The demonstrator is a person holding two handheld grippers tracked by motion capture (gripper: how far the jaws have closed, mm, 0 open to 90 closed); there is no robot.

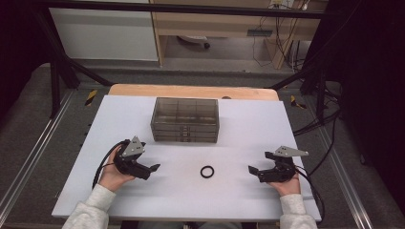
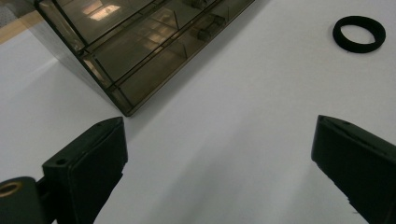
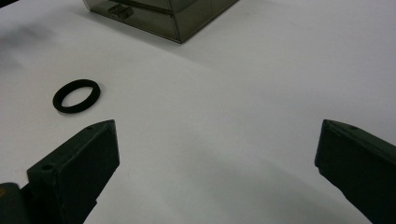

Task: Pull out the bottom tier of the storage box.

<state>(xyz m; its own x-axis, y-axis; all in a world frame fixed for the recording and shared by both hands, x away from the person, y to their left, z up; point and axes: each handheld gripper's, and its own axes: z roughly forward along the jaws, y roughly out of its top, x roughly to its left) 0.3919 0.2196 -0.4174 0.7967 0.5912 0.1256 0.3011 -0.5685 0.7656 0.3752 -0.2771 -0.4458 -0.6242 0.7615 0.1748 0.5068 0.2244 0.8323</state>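
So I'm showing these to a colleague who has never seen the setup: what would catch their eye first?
Probably the small black ring, lying alone on the white table midway between the two grippers. Behind it, toward the far edge, stands a smoky see-through drawer box. The left gripper and right gripper flank the ring, both with jaws wide open and holding nothing.

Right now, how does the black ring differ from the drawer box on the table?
The black ring is small, flat and opaque; the drawer box is far larger, stands tall, and is smoky see-through plastic with stacked drawers. The ring lies near the table's front, between the left gripper and the right gripper; the box sits farther back. Both rest untouched on the white tabletop.
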